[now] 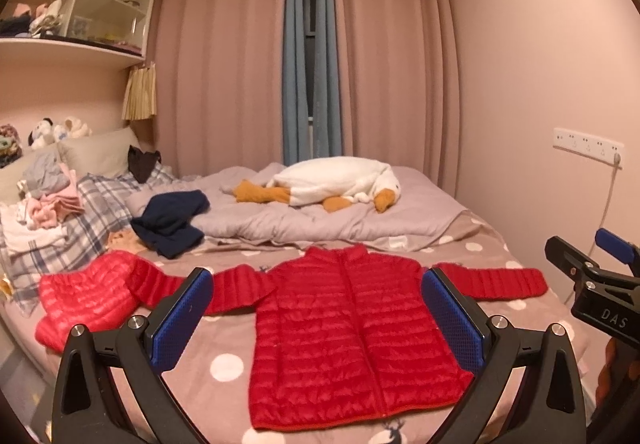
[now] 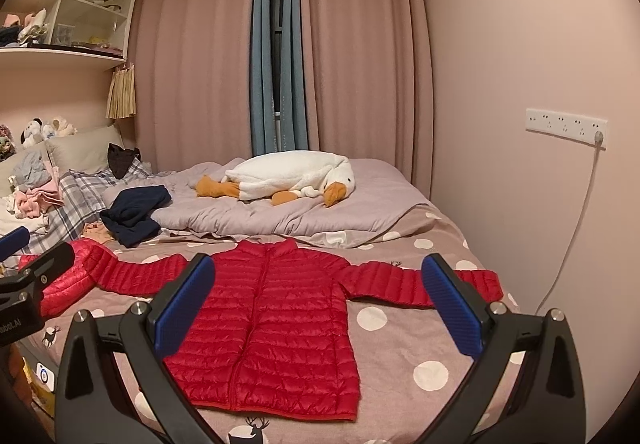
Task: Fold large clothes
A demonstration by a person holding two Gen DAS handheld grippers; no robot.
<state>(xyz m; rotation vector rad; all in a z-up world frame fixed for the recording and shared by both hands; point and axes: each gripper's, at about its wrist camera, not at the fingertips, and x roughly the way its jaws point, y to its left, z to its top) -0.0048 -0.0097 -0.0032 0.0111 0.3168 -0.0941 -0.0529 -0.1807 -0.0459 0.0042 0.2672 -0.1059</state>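
A red quilted jacket (image 1: pixel 344 340) lies flat on the bed, front up, zipped, both sleeves spread sideways; it also shows in the right wrist view (image 2: pixel 276 332). A second red quilted garment (image 1: pixel 88 300) lies crumpled by its left sleeve and appears in the right wrist view (image 2: pixel 72 276). My left gripper (image 1: pixel 316 320) is open and empty, held above the jacket's near edge. My right gripper (image 2: pixel 320 308) is open and empty, held above the jacket's right side. The right gripper's body shows at the right edge of the left wrist view (image 1: pixel 592 284).
The bed (image 1: pixel 224 364) has a pink polka-dot sheet. A grey duvet (image 1: pixel 320 215) with a plush goose (image 1: pixel 332 183) lies behind the jacket. A navy garment (image 1: pixel 168 219), a plaid blanket and folded clothes (image 1: pixel 44 203) lie at left. A wall stands at right.
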